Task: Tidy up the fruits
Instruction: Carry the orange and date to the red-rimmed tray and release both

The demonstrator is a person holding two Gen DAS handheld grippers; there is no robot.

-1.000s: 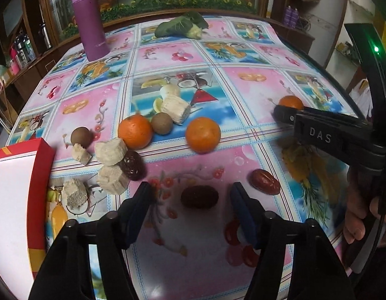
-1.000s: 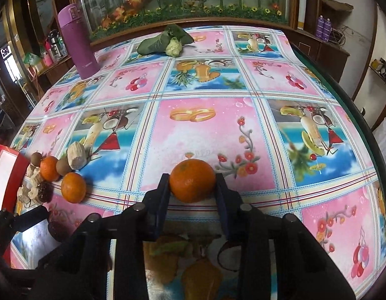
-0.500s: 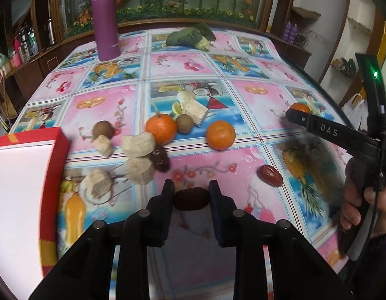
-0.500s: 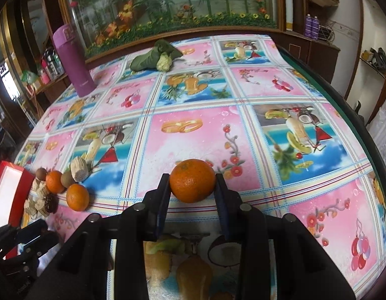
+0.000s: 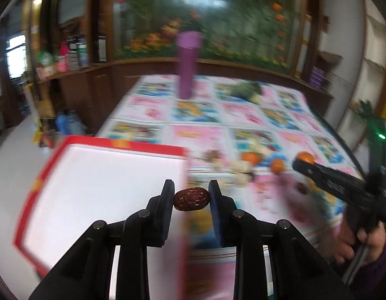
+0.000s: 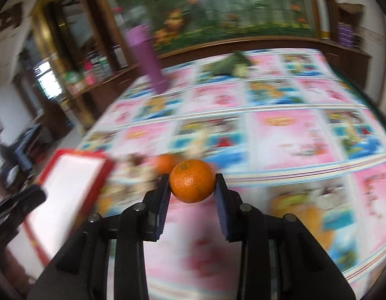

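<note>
Dark red and wrinkly, a date (image 5: 191, 199) sits pinched between the two fingers of my left gripper (image 5: 191, 197), up in the air right over the edge of the red box (image 5: 113, 147). The white inside of that box looks bare where I can see it, so I think no fruit has gone in yet. My right gripper (image 6: 192, 187) is clamped on an orange (image 6: 192, 180), also lifted off the surface (image 6: 288, 140), and it sits farther from the box. Past the grippers, more fruit waits on the surface: two more oranges (image 5: 251, 158), another date (image 5: 301, 189), and a blurry pile of pale chunks and small brown things (image 5: 240, 168) that I cannot name for sure. A purple bottle (image 5: 187, 67) and some green leafy thing (image 5: 245, 90) stand at the far end, well apart from the fruit. So I judge the job has only just begun. Two pieces are picked up, none are put down in the box, and most of the pile is left to move.
</note>
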